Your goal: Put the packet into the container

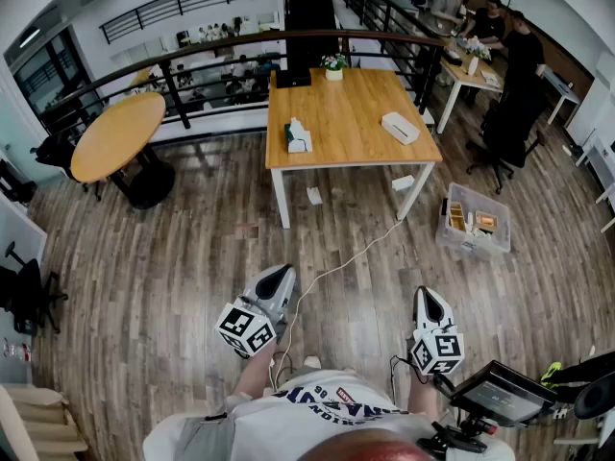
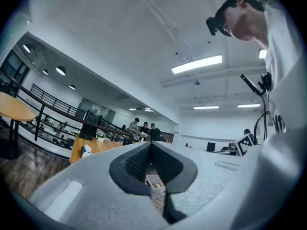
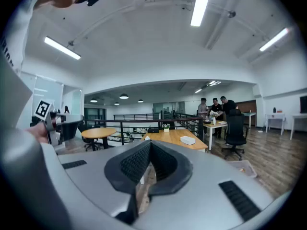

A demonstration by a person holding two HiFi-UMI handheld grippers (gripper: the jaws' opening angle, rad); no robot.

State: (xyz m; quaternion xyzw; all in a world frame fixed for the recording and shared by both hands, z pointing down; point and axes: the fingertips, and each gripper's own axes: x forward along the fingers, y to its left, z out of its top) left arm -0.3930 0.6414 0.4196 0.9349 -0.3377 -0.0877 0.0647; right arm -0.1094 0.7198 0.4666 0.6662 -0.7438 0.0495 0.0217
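closest to you, your left tool (image 1: 278, 277) and right tool (image 1: 427, 299) are both pinched fully together with nothing between them, held above the wooden floor (image 1: 192, 257). farther ahead on your right, the clear container (image 1: 469, 249) sits on the floor near the desk's (image 1: 351, 113) right front leg, with orange packets (image 1: 484, 222) lying inside it. beyond that, a white box (image 1: 400, 127) rests on the desk.

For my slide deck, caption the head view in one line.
Left tool and right tool, both shut, held above wood floor; wooden table and clear container ahead.
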